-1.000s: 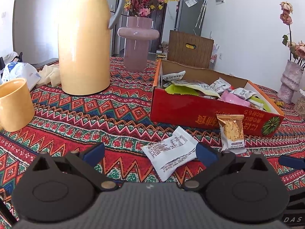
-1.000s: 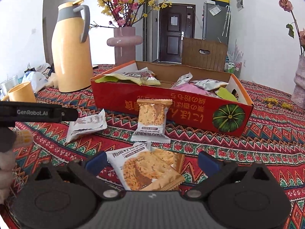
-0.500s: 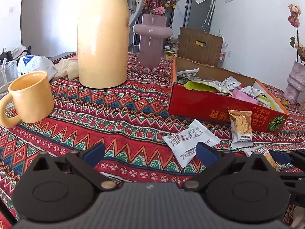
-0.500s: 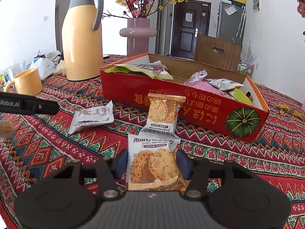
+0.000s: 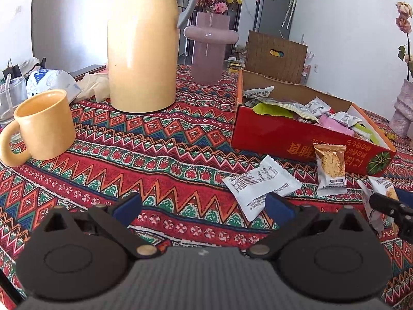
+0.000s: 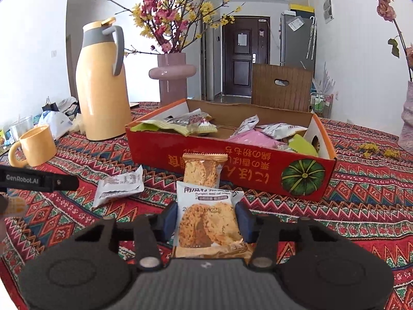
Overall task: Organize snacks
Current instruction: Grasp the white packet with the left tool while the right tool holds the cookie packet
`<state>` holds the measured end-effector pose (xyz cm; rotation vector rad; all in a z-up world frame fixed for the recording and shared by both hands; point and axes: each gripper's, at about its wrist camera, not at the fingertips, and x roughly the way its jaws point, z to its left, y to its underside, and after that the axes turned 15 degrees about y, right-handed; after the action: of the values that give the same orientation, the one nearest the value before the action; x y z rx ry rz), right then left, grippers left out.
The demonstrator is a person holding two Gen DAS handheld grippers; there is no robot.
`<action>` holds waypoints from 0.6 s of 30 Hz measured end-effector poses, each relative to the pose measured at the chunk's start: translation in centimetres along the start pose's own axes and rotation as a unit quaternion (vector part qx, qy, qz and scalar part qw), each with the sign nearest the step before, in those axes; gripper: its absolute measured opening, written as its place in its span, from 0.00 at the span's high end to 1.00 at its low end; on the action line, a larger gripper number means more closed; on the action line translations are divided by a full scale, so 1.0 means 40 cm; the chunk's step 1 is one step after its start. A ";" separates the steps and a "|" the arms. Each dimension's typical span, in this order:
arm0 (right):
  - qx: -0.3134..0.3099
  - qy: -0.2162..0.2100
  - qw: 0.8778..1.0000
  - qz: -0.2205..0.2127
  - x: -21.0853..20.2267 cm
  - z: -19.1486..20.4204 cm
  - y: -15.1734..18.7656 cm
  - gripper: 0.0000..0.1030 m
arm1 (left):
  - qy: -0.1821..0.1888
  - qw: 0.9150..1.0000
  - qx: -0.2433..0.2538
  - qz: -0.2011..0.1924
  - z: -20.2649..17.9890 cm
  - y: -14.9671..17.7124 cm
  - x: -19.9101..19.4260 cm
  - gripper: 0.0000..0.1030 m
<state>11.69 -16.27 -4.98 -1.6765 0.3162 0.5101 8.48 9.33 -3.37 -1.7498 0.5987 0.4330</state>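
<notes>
Three snack packets sit outside the red box (image 6: 227,160), which is the thing to steer by on this patterned table (image 5: 160,160). One, a biscuit packet (image 6: 209,222), is clamped upright between the blue fingers (image 6: 169,217) of the right gripper (image 6: 206,223), just in front of the box's long printed side and raised off the cloth. A second biscuit packet (image 6: 204,171) stands leaning against that same red side, directly behind the held one. The third, a white packet (image 5: 260,183) with its printed back showing, lies flat on the cloth near the box's front left corner. The left gripper (image 5: 204,208) hangs low over the table to the left of the box, its fingers (image 5: 127,206) spread wide apart with nothing between them; the right-hand finger sits just at the near edge of the white packet, though I cannot tell whether it touches. Inside the box lies a loose heap of packets (image 6: 258,131), green, pink and silver. A tall yellow flask (image 5: 142,44) stands well left of the box and a little behind it, a pink vase (image 5: 210,41) with flowering branches stands beyond the box's back left corner, and a yellow mug (image 5: 42,125) sits farther left still, near the table's edge.
</notes>
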 end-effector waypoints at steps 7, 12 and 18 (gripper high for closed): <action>0.031 0.030 0.999 -0.016 -0.004 -0.080 -0.014 0.54 | 0.000 1.000 0.002 0.004 -0.021 -0.006 0.011 0.00; 0.055 0.050 0.997 -0.023 0.006 -0.138 -0.021 0.54 | -0.003 1.000 0.004 0.006 -0.033 -0.011 0.018 0.00; 0.071 0.070 0.995 -0.026 0.026 -0.184 -0.021 0.54 | -0.006 1.000 0.004 0.010 -0.044 -0.019 0.028 0.00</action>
<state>14.12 -23.29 -3.97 -1.5800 0.4017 0.3244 9.81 7.57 -2.99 -1.7338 0.6087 0.4553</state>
